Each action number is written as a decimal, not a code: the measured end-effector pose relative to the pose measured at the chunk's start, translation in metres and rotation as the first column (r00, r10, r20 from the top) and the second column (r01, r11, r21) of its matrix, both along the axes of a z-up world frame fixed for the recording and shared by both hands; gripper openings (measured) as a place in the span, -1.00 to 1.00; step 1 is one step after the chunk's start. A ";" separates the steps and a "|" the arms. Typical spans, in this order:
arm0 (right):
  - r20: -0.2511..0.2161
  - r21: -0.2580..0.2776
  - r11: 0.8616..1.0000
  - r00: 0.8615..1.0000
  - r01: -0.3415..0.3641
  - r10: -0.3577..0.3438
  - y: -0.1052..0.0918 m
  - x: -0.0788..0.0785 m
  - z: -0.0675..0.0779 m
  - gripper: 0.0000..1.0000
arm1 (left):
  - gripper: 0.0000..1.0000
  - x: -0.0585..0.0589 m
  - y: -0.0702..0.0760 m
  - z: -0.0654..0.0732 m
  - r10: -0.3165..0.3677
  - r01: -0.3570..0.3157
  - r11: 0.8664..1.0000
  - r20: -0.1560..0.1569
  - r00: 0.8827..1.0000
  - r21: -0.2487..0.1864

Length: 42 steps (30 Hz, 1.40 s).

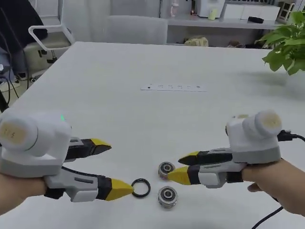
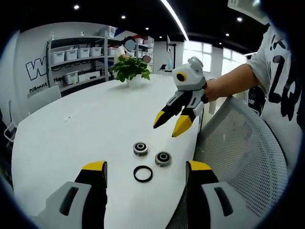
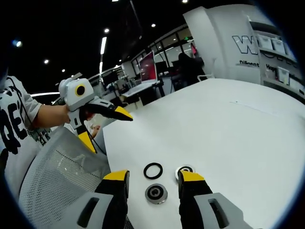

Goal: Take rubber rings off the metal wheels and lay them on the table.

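One black ring (image 1: 140, 187) lies beside two metal wheels (image 1: 167, 169) (image 1: 167, 196); both hand-held grippers (image 1: 121, 168) (image 1: 174, 168) gape.

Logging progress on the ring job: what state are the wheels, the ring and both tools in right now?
rubber ring: off the wheels, lying flat and loose on the table.
far wheel: flat on the table, ungripped; cannot tell if a ring is on it.
near wheel: flat on the table, ungripped; same doubt.
left tool: open, empty.
right tool: open, empty.
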State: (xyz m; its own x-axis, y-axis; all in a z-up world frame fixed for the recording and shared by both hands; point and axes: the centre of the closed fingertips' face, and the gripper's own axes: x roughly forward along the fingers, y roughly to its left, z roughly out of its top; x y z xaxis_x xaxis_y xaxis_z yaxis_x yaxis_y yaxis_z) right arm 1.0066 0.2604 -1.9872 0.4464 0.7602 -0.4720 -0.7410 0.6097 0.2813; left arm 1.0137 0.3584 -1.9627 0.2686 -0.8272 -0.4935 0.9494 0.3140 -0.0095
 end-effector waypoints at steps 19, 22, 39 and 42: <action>0.098 -0.103 0.993 0.994 0.055 -0.045 -0.048 -0.037 0.008 0.19 | 0.40 -0.017 -0.004 0.004 -0.012 0.012 1.000 -0.003 1.000 0.001; 0.107 -0.119 0.991 0.993 0.059 -0.046 -0.050 -0.042 0.008 0.25 | 0.42 -0.017 -0.004 0.005 -0.010 0.010 1.000 0.001 1.000 -0.001; 0.139 -0.219 0.975 0.990 0.040 -0.009 -0.054 -0.055 -0.005 0.39 | 0.50 -0.024 0.006 0.002 0.026 -0.026 1.000 -0.003 1.000 -0.001; 0.140 -0.229 0.973 0.990 0.036 -0.004 -0.054 -0.055 -0.007 0.39 | 0.50 -0.023 0.008 0.002 0.036 -0.036 0.999 -0.005 0.999 -0.001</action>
